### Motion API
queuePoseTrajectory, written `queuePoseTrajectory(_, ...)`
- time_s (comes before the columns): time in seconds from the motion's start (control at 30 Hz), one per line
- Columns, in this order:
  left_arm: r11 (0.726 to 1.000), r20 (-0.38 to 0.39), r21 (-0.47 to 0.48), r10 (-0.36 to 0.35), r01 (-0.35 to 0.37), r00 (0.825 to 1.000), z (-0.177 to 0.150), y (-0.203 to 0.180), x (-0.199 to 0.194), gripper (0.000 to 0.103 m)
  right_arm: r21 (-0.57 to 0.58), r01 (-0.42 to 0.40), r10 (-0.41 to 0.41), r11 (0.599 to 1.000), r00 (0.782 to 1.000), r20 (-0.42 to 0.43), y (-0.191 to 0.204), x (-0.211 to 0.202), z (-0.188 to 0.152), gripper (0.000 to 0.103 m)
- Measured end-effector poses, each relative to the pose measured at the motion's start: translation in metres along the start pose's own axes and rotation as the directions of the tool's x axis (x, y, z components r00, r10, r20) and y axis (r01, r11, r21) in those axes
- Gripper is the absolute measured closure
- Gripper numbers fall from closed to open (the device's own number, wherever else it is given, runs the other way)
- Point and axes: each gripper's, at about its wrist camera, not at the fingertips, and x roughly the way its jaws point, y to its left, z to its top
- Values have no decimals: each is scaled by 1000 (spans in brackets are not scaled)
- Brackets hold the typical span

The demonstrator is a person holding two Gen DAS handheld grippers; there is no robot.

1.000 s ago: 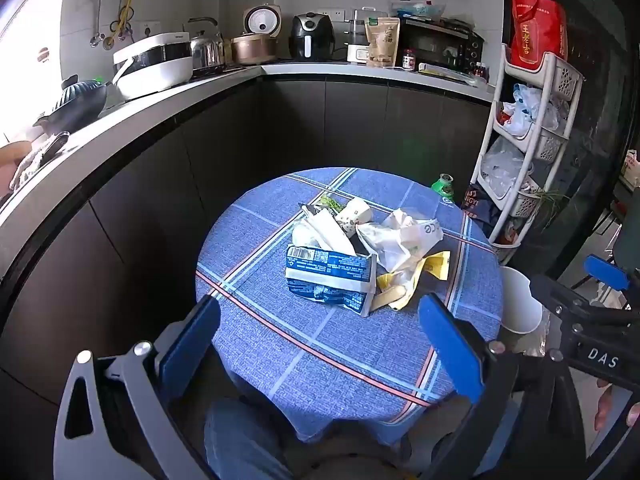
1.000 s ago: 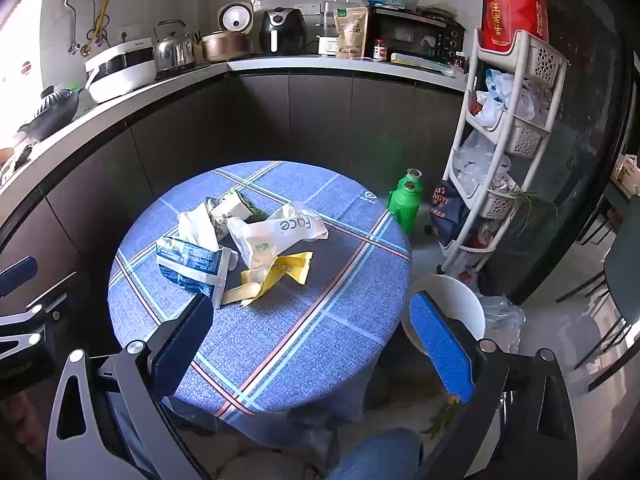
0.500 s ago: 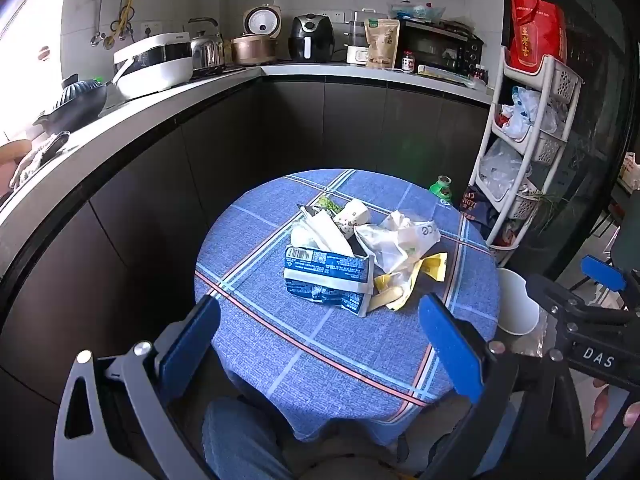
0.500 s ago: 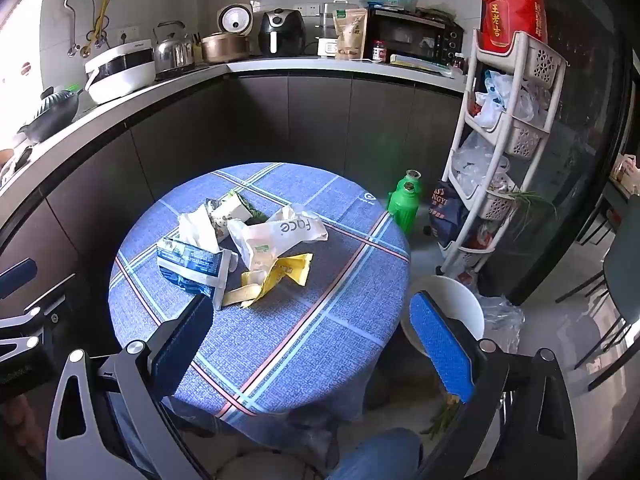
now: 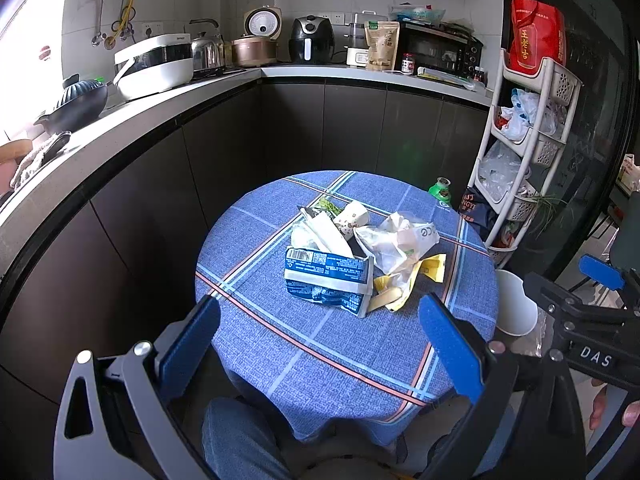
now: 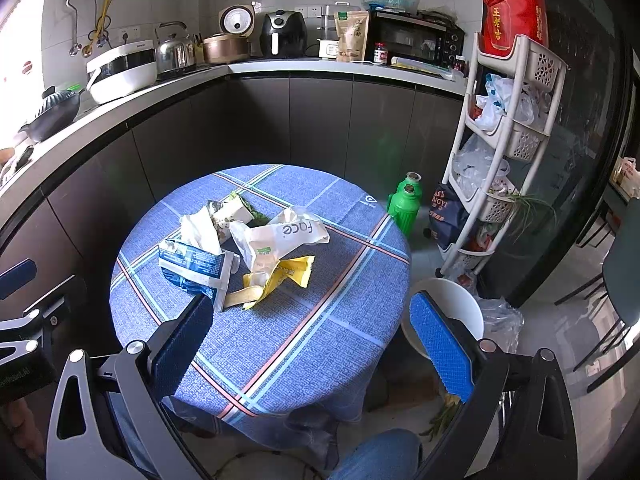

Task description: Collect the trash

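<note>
Sharp, daylit fisheye kitchen views.
Overexposed window [image 5: 24, 40] glare at left (blown white); edges bend and darken.

We are counting two grippers: the left gripper [image 5: 318, 332] and the right gripper [image 6: 320, 332], each showing two blue pads. On the round surface [image 6: 312, 340] we are seeing one blue wrapper [image 6: 196, 270], one white bag [image 6: 280, 236], one yellow wrapper [image 6: 292, 274], one paper cup [image 5: 352, 218] and one crumpled tissue [image 6: 198, 228]. On the floor we are counting two green bottles [image 6: 404, 206], one white bin [image 6: 452, 308] and one rack [image 6: 504, 136].
</note>
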Motion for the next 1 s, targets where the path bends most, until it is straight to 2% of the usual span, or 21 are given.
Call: queuePoseTrajectory(1.0,1000,-3,-3,-6,6,1000,-3,4,2,4,-2,4,-4,1000,1000,4,6,0,-3,9)
